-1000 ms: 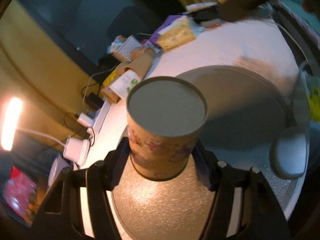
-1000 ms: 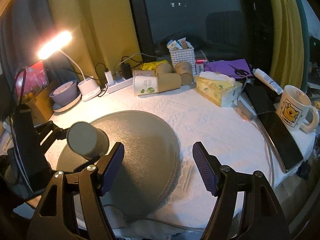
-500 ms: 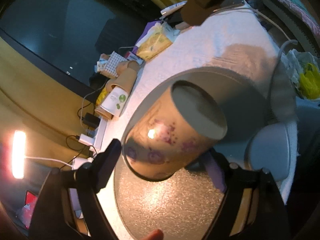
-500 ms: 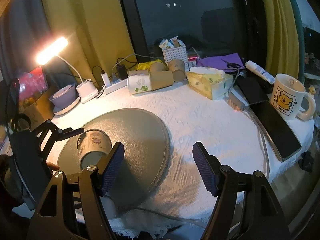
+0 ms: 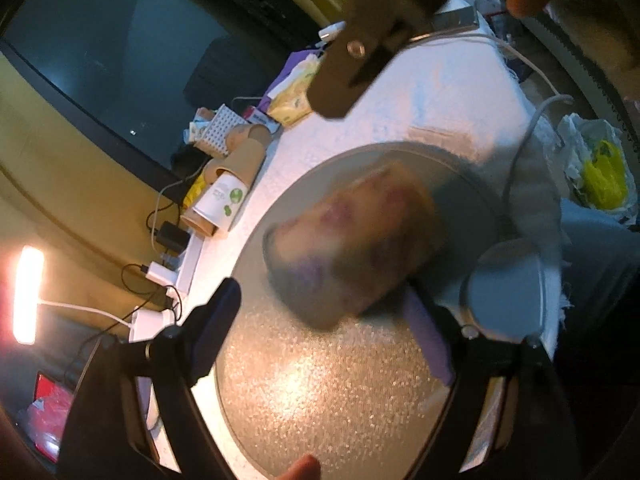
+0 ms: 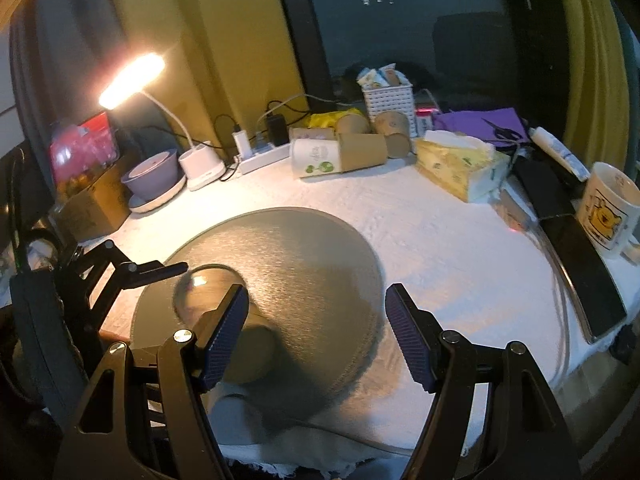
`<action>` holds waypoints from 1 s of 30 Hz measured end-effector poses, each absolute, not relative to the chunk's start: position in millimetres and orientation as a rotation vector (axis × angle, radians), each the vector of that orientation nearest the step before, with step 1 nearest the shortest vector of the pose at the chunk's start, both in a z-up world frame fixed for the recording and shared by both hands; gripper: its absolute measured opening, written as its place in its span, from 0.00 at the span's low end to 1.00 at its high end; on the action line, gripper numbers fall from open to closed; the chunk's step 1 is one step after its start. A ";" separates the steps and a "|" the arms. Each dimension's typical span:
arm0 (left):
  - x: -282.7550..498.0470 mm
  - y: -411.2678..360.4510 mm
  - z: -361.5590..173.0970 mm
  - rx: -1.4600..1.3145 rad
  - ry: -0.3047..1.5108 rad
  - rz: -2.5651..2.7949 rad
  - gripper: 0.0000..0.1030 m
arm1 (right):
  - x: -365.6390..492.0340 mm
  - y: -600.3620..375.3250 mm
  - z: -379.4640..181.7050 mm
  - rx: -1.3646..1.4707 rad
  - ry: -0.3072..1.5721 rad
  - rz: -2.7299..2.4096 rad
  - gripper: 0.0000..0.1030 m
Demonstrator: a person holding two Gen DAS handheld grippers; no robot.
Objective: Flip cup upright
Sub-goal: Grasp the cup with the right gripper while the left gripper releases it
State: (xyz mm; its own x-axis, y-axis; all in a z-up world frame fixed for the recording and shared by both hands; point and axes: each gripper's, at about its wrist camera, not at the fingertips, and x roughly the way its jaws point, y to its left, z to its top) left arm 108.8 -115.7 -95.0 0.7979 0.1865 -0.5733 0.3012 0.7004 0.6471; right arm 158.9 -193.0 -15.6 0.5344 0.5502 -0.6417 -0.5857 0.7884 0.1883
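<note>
The flower-printed paper cup (image 5: 352,248) is blurred by motion and tilted over the round grey mat (image 5: 344,380). My left gripper (image 5: 320,316) has its jaws wide apart; the cup lies near the right finger (image 5: 428,336) and clear of the left one. In the right wrist view the cup (image 6: 208,288) shows its open mouth upward at the mat's (image 6: 304,264) left edge, partly behind my right finger. My right gripper (image 6: 316,336) is open and empty above the mat's near side.
Paper cups (image 6: 340,152), a tissue box (image 6: 456,168), a white basket (image 6: 388,96), a power strip (image 6: 260,156) and a lit lamp (image 6: 132,80) line the table's back. A bear mug (image 6: 608,208) and phone (image 6: 584,272) lie at the right.
The cup has turned from bottom-up through a tilt to mouth-up. My left gripper has opened wider and the cup is moving free of its grip. The right gripper stays open.
</note>
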 end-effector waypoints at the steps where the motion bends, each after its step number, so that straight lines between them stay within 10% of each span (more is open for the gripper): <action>1: 107.8 -114.1 -93.9 0.801 0.661 -0.070 0.81 | 158.8 -190.7 -16.2 -0.054 0.749 0.681 0.72; 30: 111.4 40.0 -75.4 -0.042 0.703 -0.029 0.81 | 205.6 -85.3 -43.0 -0.333 0.927 0.823 0.72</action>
State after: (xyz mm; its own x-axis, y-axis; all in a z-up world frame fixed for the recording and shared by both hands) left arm 111.4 40.0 -75.4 0.7626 -0.0407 -0.6456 0.0124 0.9988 -0.0482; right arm 205.6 -85.2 -43.0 0.3321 0.4807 -0.8116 -0.7489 0.6575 0.0830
